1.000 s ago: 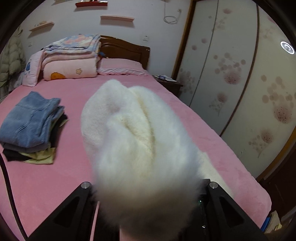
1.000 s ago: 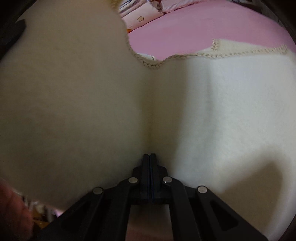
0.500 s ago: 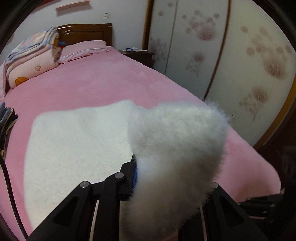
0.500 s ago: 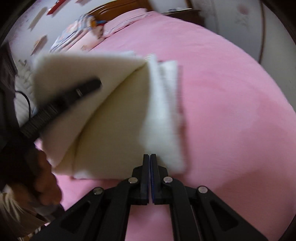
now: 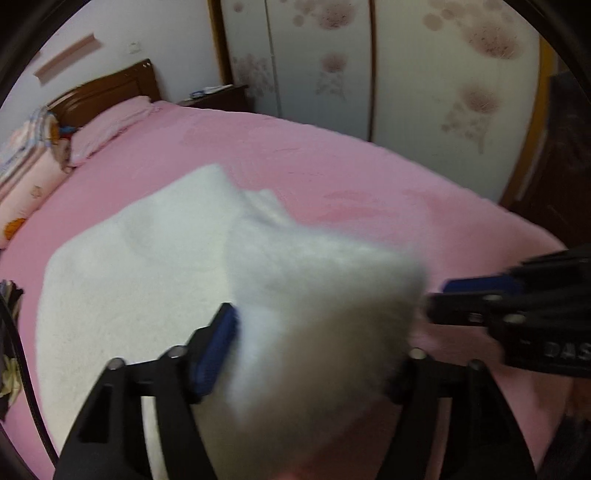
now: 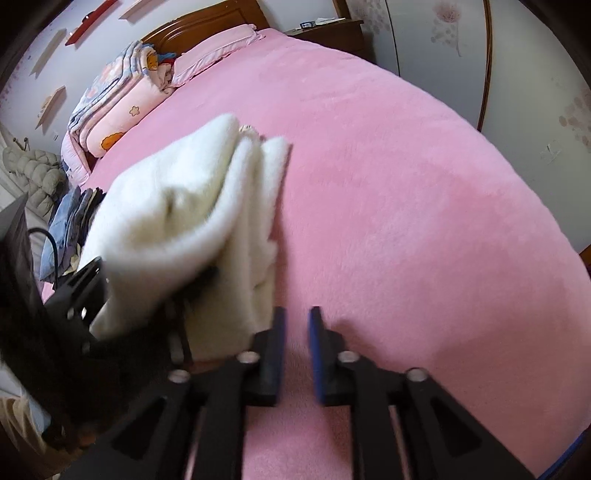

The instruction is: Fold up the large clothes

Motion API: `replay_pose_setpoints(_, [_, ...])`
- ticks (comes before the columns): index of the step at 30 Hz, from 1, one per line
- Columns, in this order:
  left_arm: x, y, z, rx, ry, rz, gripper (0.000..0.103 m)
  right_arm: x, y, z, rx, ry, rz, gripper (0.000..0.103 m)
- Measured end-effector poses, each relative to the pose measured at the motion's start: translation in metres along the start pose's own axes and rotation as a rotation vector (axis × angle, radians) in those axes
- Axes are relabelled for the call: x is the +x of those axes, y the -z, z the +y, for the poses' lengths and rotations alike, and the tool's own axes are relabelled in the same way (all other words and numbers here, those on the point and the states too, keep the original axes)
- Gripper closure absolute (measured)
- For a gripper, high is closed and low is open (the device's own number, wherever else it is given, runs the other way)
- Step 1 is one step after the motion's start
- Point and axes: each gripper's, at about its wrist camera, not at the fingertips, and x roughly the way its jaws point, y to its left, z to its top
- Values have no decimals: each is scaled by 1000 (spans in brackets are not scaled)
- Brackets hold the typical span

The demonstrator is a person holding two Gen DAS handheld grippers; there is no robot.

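One white fleece garment [image 6: 177,206] lengthwise toward headboard [image 6: 199,20]; both hand-held grippers, L [image 5: 314,339] & R [image 6: 297,345], just spread, gripping nothing.

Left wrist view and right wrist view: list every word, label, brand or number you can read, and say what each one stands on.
"DAS": pale letters on the black body of the right gripper, at the right edge of the left wrist view; the edge cuts the word off, so the rest cannot be read.
Folded quilts by the headboard: cartoon prints only, no readable text.
Nightstand: the items on it are too small to read.
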Motion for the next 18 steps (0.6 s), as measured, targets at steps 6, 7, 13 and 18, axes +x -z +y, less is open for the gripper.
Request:
replay_pose_setpoints(6, [-64, -5, 21, -110, 58, -39, 28, -32, -20, 1, -20, -14, -52, 63])
replay_pose_setpoints(7, [-78, -4, 31, -140, 39, -47, 25, -37, -23, 3, -17, -27, -56, 63])
replay_pose_setpoints(13, [-110, 14, 102, -320, -72, -52, 19, -47, -40, 25, -1, -159, -49, 50])
replay_pose_setpoints(18, [-75, 32, 155, -459, -206, 64, 19, -11, -49, 47, -50, -163, 32, 50])
